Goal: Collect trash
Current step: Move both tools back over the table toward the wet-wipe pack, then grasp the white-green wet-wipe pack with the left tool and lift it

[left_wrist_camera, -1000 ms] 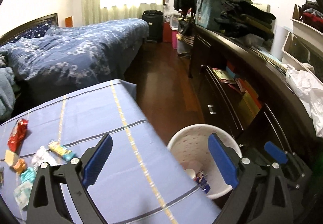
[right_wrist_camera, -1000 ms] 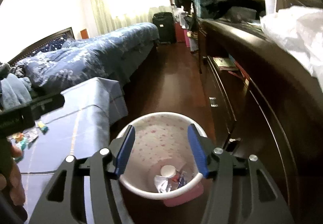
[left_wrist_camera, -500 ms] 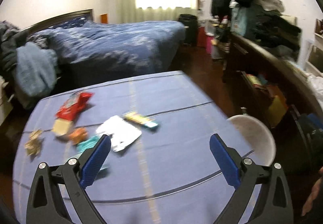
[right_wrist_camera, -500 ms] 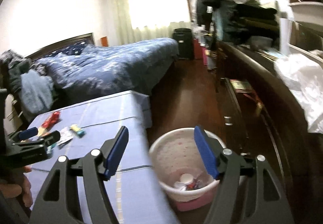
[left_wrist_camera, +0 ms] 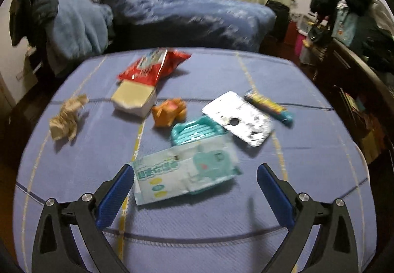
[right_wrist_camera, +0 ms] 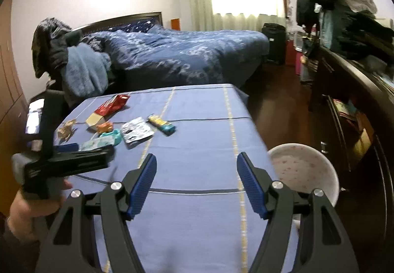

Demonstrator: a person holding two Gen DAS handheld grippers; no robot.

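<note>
The left gripper [left_wrist_camera: 195, 181] hangs over the blue tablecloth [left_wrist_camera: 197, 236] with its jaws spread wide; they have just been opening a little more, and nothing is pressed between them. Just beyond its fingertips lies a pale wet-wipes packet [left_wrist_camera: 184, 175], flat on the cloth and partly over a teal plastic tray [left_wrist_camera: 194, 131]. Behind the tray, to the right, is a silver foil wrapper [left_wrist_camera: 240, 121], and beside that a yellow and teal candy wrapper [left_wrist_camera: 269, 105]. Near the middle sits a crumpled orange wrapper [left_wrist_camera: 168, 111], touching or almost touching a small beige carton [left_wrist_camera: 134, 99]. To the left of the carton, a crumpled brown paper [left_wrist_camera: 66, 120] lies apart from the others. Farthest on the cloth is a red snack bag [left_wrist_camera: 152, 66], its near end resting on the carton. The right gripper [right_wrist_camera: 197, 185] is over a bare part of the cloth, well apart from the trash, with its jaws open and empty. In the right wrist view, a white bin [right_wrist_camera: 304, 169] stands on the dark floor just beside the right edge of the table, and a hand [right_wrist_camera: 32, 209] holds the left gripper at the left. Beyond the table is a bed with a blue duvet [right_wrist_camera: 177, 56].
</note>
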